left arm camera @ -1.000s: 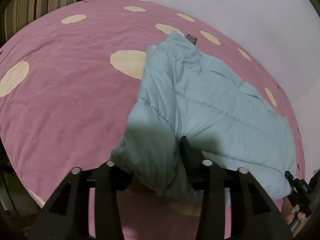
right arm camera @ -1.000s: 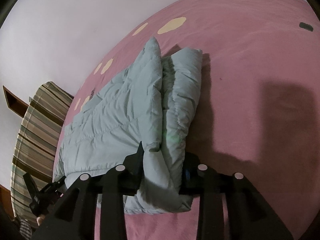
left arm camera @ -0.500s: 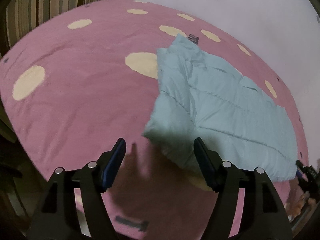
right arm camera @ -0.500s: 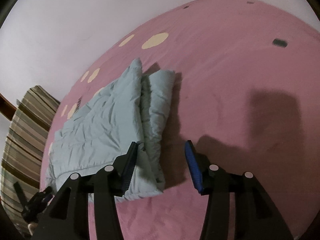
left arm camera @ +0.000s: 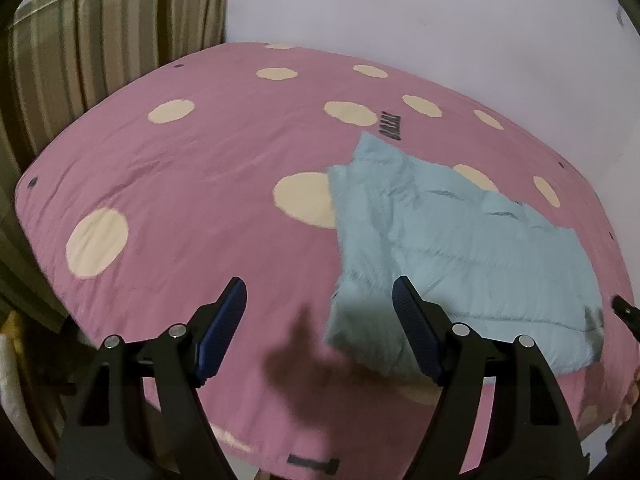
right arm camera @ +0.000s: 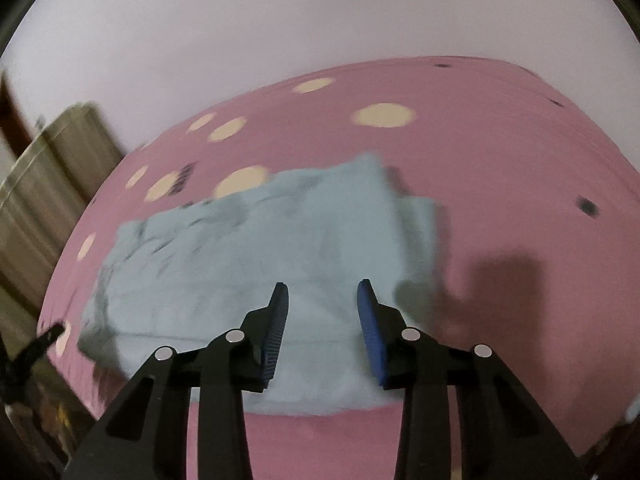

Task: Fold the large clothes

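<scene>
A light blue quilted jacket (left arm camera: pixel 460 240) lies folded flat on the pink bed cover (left arm camera: pixel 200 184), right of centre in the left wrist view. It fills the middle of the right wrist view as a blurred jacket (right arm camera: pixel 260 248). My left gripper (left arm camera: pixel 320 300) hangs above the cover beside the jacket's near left corner, jaws opening wide, nothing between them. My right gripper (right arm camera: pixel 322 300) hovers above the jacket's near edge, its jaws closing with only air between the blue pads.
The pink cover (right arm camera: pixel 500 152) has cream dots and reaches a white wall (left arm camera: pixel 440 20) behind. A striped curtain (left arm camera: pixel 100 40) hangs at the left. The other gripper's tip (left arm camera: pixel 626 312) shows at the right edge of the left wrist view.
Both grippers let go of the jacket's near corners and rose away from it. The jacket dropped flat onto the cover. The right wrist view rolled and swung over the jacket.
</scene>
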A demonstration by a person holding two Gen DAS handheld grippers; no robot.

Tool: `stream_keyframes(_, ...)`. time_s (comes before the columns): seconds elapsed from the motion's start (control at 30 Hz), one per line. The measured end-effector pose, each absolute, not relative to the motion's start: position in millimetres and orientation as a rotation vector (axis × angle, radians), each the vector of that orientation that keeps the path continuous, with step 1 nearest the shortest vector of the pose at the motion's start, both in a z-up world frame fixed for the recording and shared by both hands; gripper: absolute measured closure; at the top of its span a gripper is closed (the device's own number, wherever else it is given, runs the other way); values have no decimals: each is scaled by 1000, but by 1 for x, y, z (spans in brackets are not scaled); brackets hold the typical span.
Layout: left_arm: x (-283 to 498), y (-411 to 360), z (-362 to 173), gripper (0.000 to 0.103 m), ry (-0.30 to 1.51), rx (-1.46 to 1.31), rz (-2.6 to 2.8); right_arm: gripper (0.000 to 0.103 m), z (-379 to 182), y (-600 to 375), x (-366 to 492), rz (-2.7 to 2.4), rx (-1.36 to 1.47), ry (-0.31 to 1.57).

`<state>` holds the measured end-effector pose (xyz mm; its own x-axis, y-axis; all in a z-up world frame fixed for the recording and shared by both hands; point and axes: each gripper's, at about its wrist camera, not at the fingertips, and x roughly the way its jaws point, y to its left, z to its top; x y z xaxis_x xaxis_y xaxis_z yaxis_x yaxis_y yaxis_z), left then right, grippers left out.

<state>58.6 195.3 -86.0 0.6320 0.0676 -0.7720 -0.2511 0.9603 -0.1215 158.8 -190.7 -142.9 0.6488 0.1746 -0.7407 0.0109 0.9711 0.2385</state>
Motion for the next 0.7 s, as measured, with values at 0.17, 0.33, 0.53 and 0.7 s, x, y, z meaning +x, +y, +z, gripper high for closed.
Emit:
stream_keyframes(0.17, 78, 193, -91, 23, 887, -224, 172, 67, -145, -125, 185, 191, 139, 876)
stream_keyframes(0.33, 93, 194, -103, 23, 925, -246, 173, 67, -158, -80, 216, 220, 98, 906)
stream_keyframes(0.53, 111, 198, -109, 23, 938, -243, 182, 67, -183, -54, 235, 193, 55, 948)
stream_keyframes(0.7, 134, 196, -116, 23, 961, -223, 186, 67, -206, -46, 242, 165, 14, 985)
